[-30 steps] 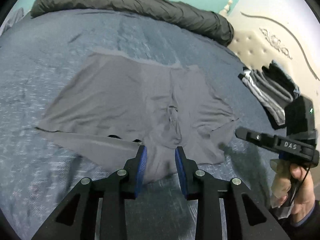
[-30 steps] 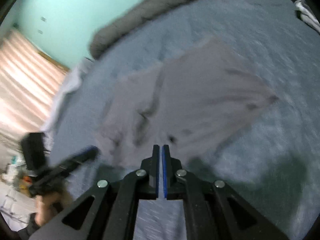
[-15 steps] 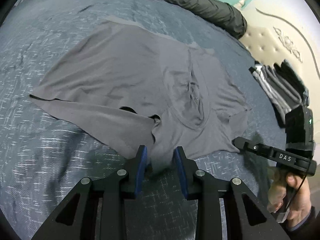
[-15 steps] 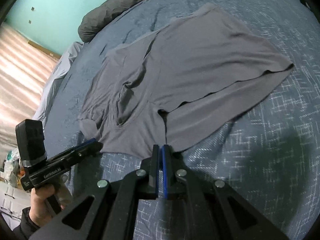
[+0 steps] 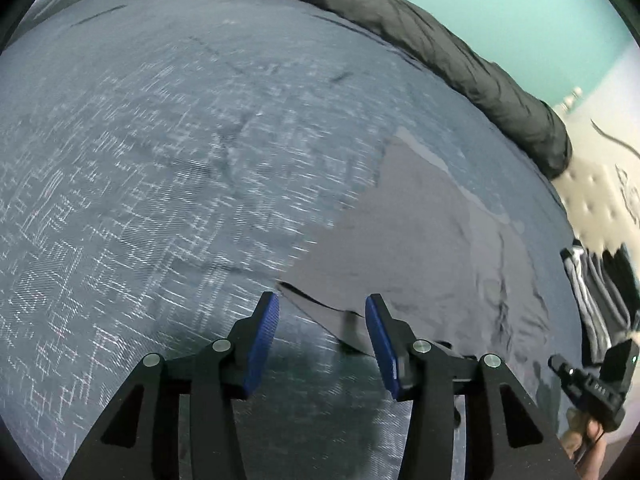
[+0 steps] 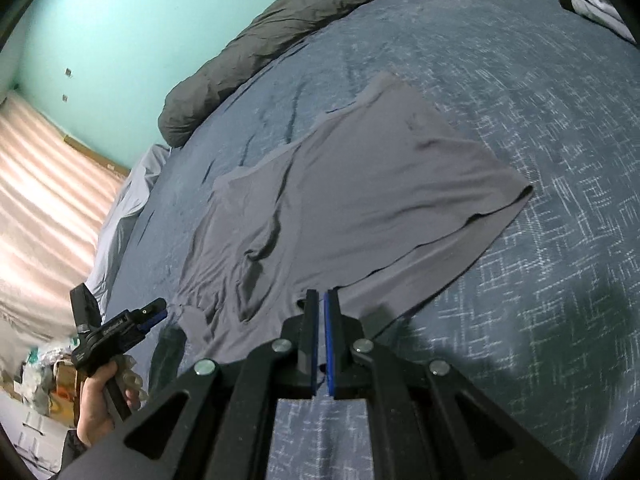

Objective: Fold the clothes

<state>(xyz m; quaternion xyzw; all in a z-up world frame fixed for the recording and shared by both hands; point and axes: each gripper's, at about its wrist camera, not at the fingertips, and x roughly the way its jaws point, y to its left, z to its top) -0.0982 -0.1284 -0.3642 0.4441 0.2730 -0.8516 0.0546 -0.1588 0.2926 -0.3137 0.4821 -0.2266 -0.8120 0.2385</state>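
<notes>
garment: grey shorts point(image 6: 344, 208) spread flat mid-bed on the blue bedspread point(image 6: 560, 80), one leg hem toward the bed's near edge | left gripper point(image 5: 322, 320): jaws wide, over that hem, holding nothing | right gripper point(image 6: 321, 312): blue pads nearly together at the crotch edge, possibly pinching fabric, cannot tell | beyond: dark rolled duvet point(image 5: 420, 36) along far edge, folded clothes stack point(image 5: 600, 292) at headboard side

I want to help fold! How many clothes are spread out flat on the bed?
1. A single grey, thin-fabric pair of shorts lies spread on the blue patterned bedcover, just ahead of both grippers. A pile of striped clothes sits near the headboard; its number can't be told.
</notes>
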